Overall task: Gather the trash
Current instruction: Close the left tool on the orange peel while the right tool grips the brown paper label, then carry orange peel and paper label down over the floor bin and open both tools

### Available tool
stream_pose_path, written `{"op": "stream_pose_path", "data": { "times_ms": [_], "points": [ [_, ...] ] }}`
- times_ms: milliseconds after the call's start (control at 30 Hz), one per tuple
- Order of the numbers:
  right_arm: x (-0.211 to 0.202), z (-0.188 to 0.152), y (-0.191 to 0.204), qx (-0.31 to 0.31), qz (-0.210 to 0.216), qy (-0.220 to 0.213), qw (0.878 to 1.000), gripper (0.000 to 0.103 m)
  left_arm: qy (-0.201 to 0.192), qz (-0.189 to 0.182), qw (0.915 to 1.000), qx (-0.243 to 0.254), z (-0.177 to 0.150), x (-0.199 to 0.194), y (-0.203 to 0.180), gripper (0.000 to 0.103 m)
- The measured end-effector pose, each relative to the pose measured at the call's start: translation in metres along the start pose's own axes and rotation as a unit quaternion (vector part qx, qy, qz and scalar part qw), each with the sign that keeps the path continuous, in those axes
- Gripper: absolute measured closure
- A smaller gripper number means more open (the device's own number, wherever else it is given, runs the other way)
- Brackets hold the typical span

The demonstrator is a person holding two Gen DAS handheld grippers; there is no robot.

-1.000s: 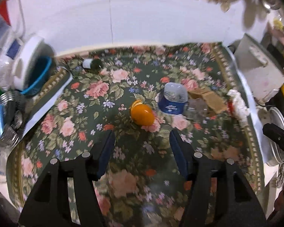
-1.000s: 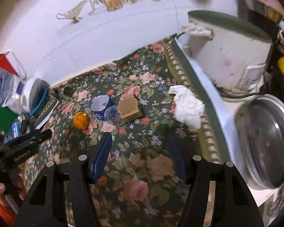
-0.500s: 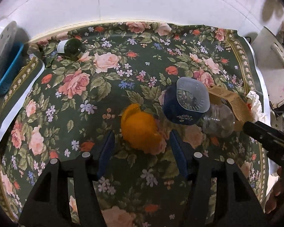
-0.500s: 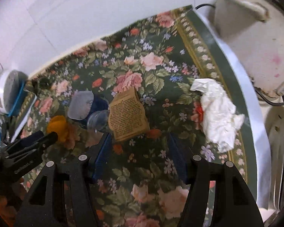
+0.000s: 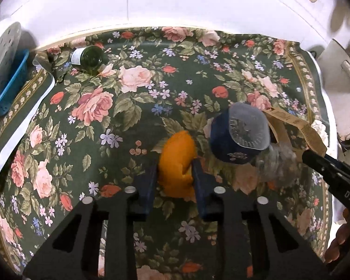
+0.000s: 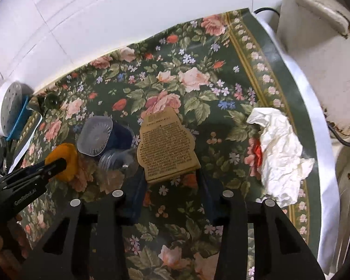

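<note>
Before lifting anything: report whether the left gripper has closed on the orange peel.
Closed on it: the left gripper has both fingers pressed against the orange peel.

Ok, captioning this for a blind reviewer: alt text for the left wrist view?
The left gripper fingers close on an orange peel lying on a floral tablecloth. A blue-labelled plastic bottle lies just right of it, a green bottle far left.

clear plastic bottle (image 5: 277, 161) blurred, green bottle (image 5: 87, 58) neck hidden, blue basket (image 5: 9, 88) cut off
</note>
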State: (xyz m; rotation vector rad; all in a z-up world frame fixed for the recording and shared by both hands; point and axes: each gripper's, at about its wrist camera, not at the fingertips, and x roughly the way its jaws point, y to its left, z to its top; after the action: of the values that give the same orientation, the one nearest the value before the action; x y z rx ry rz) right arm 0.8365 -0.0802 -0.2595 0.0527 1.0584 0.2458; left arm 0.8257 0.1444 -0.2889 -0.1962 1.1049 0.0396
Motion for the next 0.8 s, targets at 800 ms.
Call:
{"op": "stream_pose_path", "data": {
  "times_ms": [800],
  "points": [
    [-0.159, -0.078, -0.033, -0.049, 0.054, -0.102, 0.992, 0.066, -0.126, 0.045, 0.9903, -0.039, -0.117, -0.167, -0.042, 0.081]
  ]
}}
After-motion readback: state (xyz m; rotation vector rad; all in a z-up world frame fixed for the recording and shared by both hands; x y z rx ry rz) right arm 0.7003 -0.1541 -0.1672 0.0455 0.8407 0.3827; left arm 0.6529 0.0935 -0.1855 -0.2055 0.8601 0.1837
